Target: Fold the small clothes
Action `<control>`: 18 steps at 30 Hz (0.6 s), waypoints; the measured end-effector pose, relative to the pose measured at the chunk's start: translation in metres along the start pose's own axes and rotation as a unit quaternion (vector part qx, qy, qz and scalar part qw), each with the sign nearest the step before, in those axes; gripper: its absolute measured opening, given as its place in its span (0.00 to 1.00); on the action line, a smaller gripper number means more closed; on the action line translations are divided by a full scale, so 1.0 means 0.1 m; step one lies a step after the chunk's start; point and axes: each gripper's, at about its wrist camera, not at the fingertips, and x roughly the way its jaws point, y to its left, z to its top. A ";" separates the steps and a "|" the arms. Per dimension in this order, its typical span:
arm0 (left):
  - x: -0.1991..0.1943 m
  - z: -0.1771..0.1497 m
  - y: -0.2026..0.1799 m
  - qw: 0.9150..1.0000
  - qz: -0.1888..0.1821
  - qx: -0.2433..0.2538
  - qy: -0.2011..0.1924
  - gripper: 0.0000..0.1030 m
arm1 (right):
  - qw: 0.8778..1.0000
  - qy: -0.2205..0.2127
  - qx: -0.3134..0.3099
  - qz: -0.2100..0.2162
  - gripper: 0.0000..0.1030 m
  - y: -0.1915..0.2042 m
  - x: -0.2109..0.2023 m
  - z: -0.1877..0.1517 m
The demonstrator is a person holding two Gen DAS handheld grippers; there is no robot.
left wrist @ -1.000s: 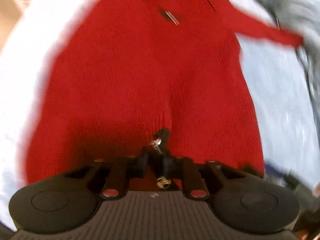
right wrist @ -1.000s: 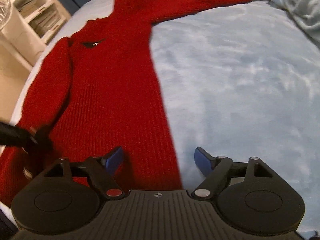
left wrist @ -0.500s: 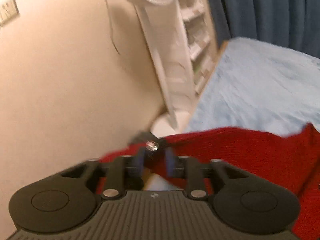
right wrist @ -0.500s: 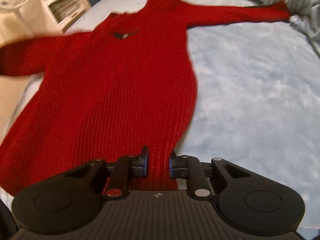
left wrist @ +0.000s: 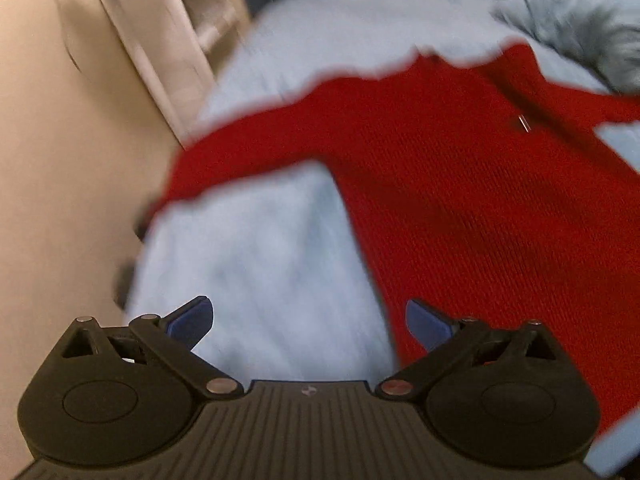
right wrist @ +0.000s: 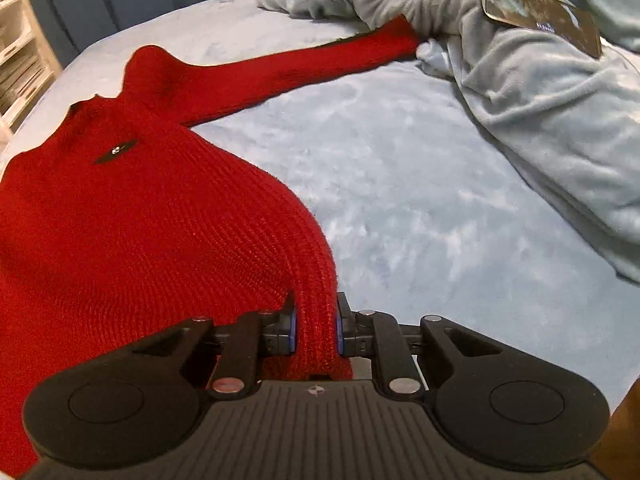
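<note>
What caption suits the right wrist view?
Right gripper clamps red sweater hem on the blue bed.

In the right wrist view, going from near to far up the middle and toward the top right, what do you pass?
Right gripper, shut on the red sweater hem → bare light blue bed cover → the sweater's outstretched sleeve → rumpled grey-blue blanket → phone lying on the blanket.

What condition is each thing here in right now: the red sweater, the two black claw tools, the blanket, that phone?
Red sweater: spread flat on the bed, sleeves out, hem pinched at one corner.
Right gripper: shut on the sweater's hem.
Left gripper: open, holding nothing, above the bedsheet.
Grey blanket: bunched in a heap, covering the sleeve's cuff.
Phone: lying on the blanket, screen up.
</note>
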 end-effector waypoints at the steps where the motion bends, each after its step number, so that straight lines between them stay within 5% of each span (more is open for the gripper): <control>1: 0.04 -0.10 -0.02 1.000 -0.016 -0.006 0.015 1.00 | 1.000 0.002 0.006 0.000 0.17 0.00 0.00 0.01; 5: 0.05 -0.50 -0.12 0.994 -0.099 -0.010 0.040 1.00 | 1.000 0.009 0.010 0.007 0.17 -0.04 -0.01 0.01; 8: 0.06 -0.77 -0.41 0.989 -0.132 0.046 0.054 1.00 | 1.000 0.011 0.007 0.005 0.17 -0.03 0.00 0.01; 16: 0.27 -1.09 -0.86 0.979 -0.117 0.159 0.054 1.00 | 1.000 0.012 0.000 0.008 0.18 -0.02 0.00 0.02; 18: 0.27 -1.11 -0.89 0.982 -0.073 0.172 0.030 1.00 | 1.000 0.013 0.001 0.008 0.18 -0.02 0.01 0.02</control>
